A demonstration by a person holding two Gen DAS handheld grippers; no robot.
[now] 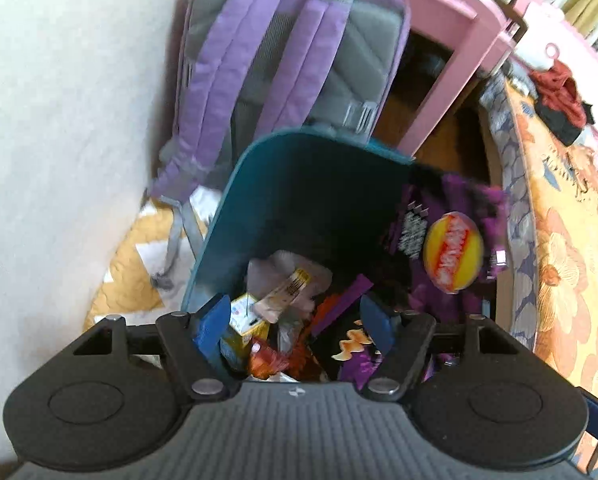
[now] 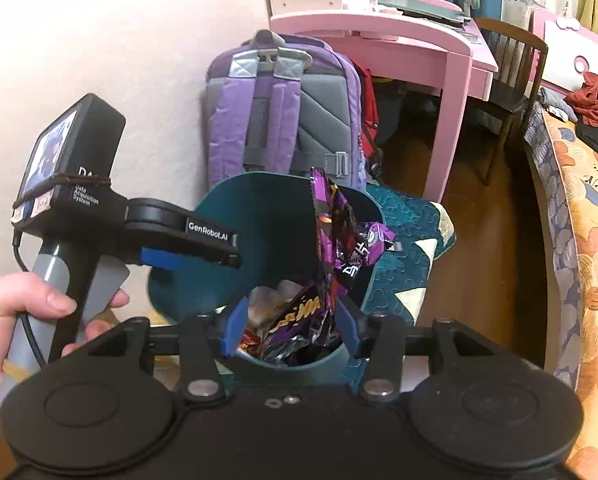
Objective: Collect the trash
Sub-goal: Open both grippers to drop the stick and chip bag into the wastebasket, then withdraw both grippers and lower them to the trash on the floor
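Note:
A teal bin [image 1: 259, 200] [image 2: 267, 216] stands on the floor and holds several wrappers. My left gripper [image 1: 293, 326] hangs open just over its mouth, nothing between the blue pads; below lie a pale wrapper [image 1: 287, 284] and orange packets. A purple snack bag [image 1: 451, 240] with a yellow logo leans at the bin's right rim, blurred. In the right wrist view my right gripper [image 2: 292, 330] is open above the near rim, with a purple chip bag [image 2: 299, 316] loose between its fingers. A tall purple wrapper [image 2: 335, 224] sticks up from the bin. The left gripper [image 2: 223, 254] reaches in from the left.
A purple and grey backpack [image 1: 283, 60] [image 2: 283, 112] leans on the wall behind the bin. A pink desk [image 2: 411, 36] and a wooden chair [image 2: 515, 80] stand further back. A bed with a floral cover [image 2: 591, 272] runs along the right. A quilted mat [image 2: 403, 264] lies under the bin.

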